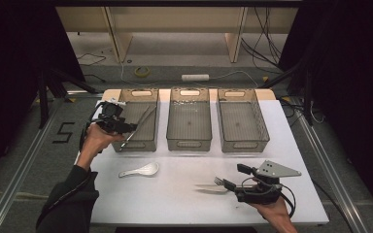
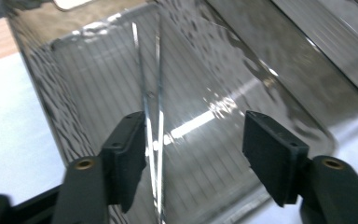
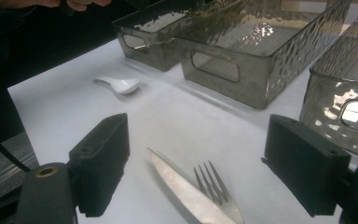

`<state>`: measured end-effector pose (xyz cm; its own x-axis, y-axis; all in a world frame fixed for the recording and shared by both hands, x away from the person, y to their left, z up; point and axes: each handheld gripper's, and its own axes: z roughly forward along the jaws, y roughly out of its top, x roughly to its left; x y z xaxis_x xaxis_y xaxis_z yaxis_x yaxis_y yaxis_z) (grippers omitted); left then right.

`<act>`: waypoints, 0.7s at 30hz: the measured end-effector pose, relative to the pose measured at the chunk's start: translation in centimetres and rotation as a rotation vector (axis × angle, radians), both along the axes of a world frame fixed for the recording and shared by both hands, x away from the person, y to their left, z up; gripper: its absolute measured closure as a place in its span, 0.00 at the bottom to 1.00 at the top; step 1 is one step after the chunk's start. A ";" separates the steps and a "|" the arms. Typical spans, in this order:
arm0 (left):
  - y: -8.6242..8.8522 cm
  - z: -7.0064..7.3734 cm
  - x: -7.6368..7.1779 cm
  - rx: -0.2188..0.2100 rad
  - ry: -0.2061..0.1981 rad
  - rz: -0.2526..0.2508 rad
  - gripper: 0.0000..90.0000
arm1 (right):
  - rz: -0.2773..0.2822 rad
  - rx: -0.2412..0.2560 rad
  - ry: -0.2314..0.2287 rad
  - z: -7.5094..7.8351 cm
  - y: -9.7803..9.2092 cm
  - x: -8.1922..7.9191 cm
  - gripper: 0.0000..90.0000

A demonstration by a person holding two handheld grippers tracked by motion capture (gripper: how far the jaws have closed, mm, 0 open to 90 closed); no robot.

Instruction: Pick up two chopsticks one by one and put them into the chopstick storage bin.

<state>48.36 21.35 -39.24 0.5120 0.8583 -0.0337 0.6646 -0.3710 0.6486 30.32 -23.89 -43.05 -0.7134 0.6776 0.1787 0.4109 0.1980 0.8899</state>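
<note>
The right gripper (image 3: 200, 172), jaws apart, hovers over a knife (image 3: 186, 191) and fork (image 3: 216, 186) (they overlap). The left gripper (image 2: 193, 158), jaws apart, hangs above chopsticks (image 2: 151, 121) in the left bin (image 1: 148, 141).

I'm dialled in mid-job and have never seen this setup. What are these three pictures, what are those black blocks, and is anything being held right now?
There is no robot arm here: a person holds a two-jaw gripper in each hand. The wide picture comes from a fixed camera above the white table. The other two come from cameras riding on the grippers, and the black blocks at their bottom edges are each gripper's own jaws.

At the far side stand three smoky plastic bins. The left gripper is at the left bin, jaws open, with thin metal sticks leaning inside the bin between them; it grips nothing.

The right gripper is also open, aimed at a knife and a fork lying together on the table. A white spoon lies nearer the left.
</note>
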 end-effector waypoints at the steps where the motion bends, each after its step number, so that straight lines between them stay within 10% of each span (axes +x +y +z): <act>1: -0.1 0.1 -0.2 0.004 0.003 -0.011 0.39 | 0.000 0.000 0.000 0.0 0.0 0.0 0.26; 21: -3.9 1.4 -4.9 0.058 0.075 -0.270 0.26 | -0.001 -0.002 -0.002 0.0 -0.1 0.0 0.26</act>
